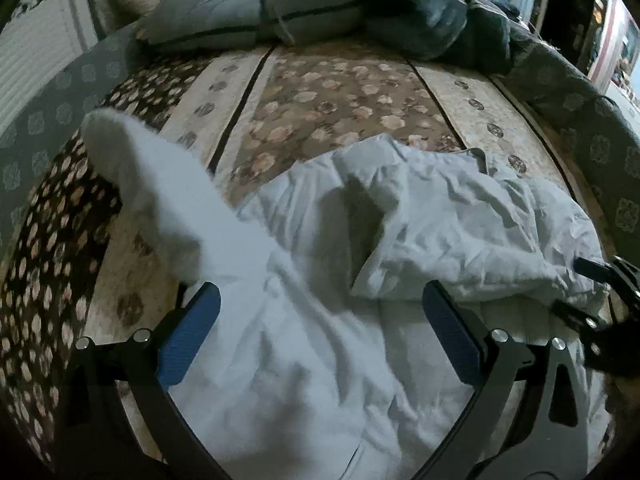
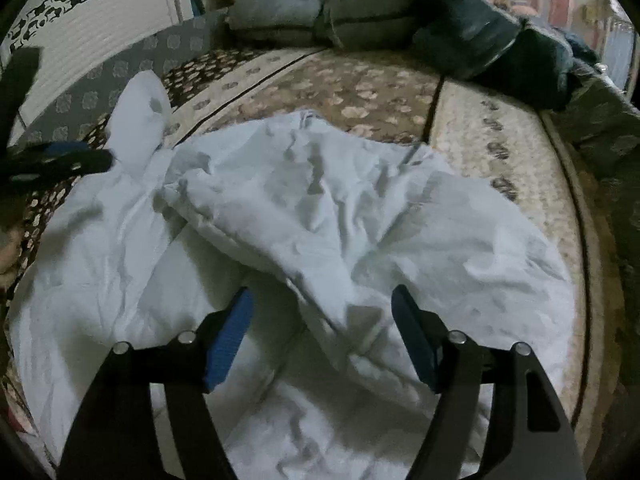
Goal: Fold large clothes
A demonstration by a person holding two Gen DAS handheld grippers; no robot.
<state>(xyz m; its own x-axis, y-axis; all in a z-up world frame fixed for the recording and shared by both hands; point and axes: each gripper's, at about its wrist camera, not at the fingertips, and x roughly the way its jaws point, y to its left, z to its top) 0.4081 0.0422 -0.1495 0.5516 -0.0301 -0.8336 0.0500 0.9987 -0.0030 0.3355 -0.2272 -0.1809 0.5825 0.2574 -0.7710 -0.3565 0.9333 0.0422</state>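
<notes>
A large white garment (image 1: 420, 216) lies crumpled on a floral bedspread (image 1: 340, 96). One sleeve (image 1: 144, 176) sticks out to the left. A folded flap lies across the middle. My left gripper (image 1: 320, 296) is open over the garment's left part, holding nothing. My right gripper (image 2: 320, 300) is open over the edge of the folded flap of the garment (image 2: 320, 208), holding nothing. The left gripper shows at the left edge of the right wrist view (image 2: 60, 162), near the sleeve (image 2: 140, 120). The right gripper's fingers (image 1: 600, 280) show at the right edge of the left wrist view.
Grey pillows (image 1: 256, 12) and a dark bundle of cloth (image 1: 440, 20) lie at the head of the bed. A grey patterned mattress border (image 1: 48, 120) runs along the left and right sides. A white panel (image 2: 100, 36) stands at the left.
</notes>
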